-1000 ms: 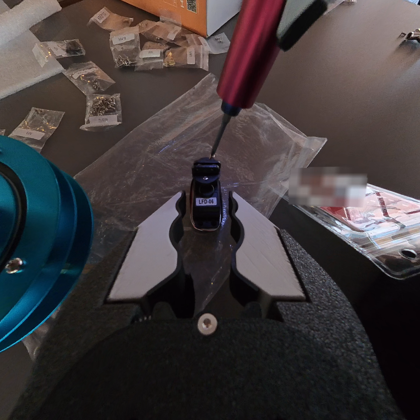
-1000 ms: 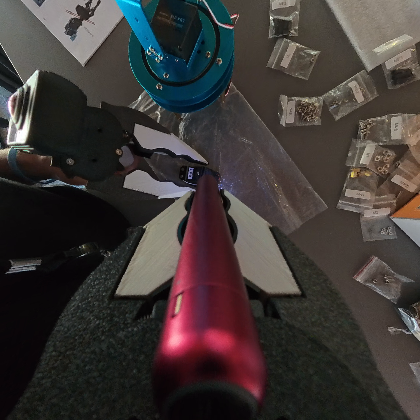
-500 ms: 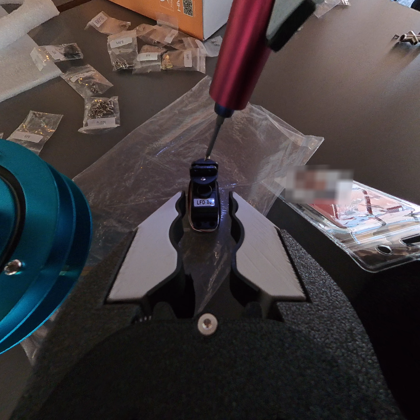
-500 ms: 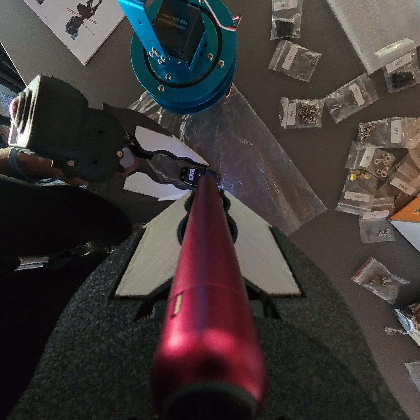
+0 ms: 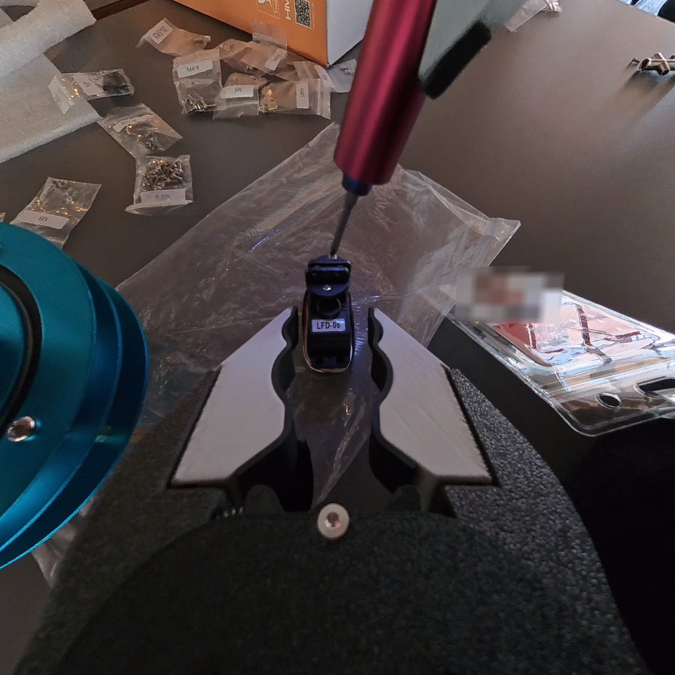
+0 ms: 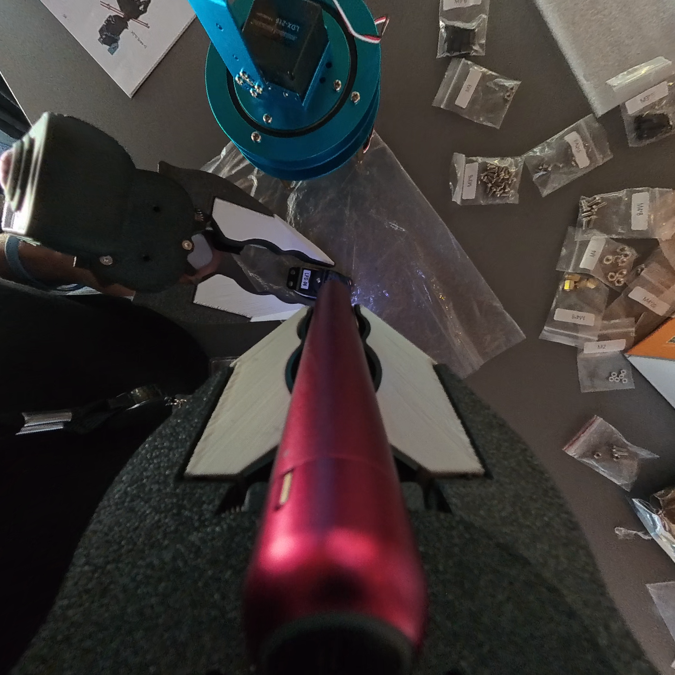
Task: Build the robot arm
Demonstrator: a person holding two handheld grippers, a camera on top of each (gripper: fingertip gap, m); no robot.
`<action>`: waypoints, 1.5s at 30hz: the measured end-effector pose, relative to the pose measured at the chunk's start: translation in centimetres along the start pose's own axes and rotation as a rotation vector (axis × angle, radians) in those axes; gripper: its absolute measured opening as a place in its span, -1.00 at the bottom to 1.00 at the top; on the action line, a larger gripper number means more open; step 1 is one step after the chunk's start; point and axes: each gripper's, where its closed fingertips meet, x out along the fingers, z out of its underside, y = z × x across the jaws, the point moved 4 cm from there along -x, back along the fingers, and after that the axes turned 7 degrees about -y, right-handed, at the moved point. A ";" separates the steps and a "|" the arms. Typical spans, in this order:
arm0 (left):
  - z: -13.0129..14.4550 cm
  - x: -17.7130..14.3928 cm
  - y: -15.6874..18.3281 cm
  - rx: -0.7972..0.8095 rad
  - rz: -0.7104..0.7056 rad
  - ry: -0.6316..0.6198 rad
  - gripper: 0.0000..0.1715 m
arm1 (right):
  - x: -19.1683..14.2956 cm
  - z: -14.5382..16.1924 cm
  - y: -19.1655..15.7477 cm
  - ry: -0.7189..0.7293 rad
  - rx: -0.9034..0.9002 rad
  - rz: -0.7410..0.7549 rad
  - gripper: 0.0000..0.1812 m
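Note:
My left gripper [image 5: 330, 314] is shut on a small black servo [image 5: 328, 339] with a white label and holds it upright over a clear plastic bag [image 5: 255, 255]. My right gripper [image 6: 333, 310] is shut on a red screwdriver [image 6: 328, 438]. The screwdriver [image 5: 383, 91] comes down from the upper right, and its thin bit touches the top of the black piece on the servo's upper end. In the right wrist view the left gripper [image 6: 303, 288] reaches in from the left with the servo [image 6: 303, 283]. The screwdriver body hides the bit there.
A blue round metal base [image 5: 54, 365] stands close on the left; it carries a larger black servo [image 6: 285, 44]. Several small bags of screws [image 6: 485, 179] lie scattered, near an orange box [image 5: 292, 22] and white foam [image 6: 602, 47]. A clear blister pack [image 5: 584, 365] lies to the right. A printed sheet [image 6: 120, 36] lies far left. Some 10 cm of space lies between my two pairs of fingers.
Both grippers have shifted only slightly. The screwdriver leans a little more to the left in the left wrist view, and its bit stays on top of the servo.

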 end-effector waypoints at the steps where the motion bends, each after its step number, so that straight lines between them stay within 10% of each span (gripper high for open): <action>1: 0.0 0.0 0.0 0.000 0.000 0.001 -0.56 | 0.0 0.0 0.0 -0.003 -0.002 0.002 -0.74; 45: -2.4 -0.1 -0.1 0.032 -0.036 0.124 -0.76 | 0.4 -0.5 -0.1 -0.069 -0.061 0.015 -0.74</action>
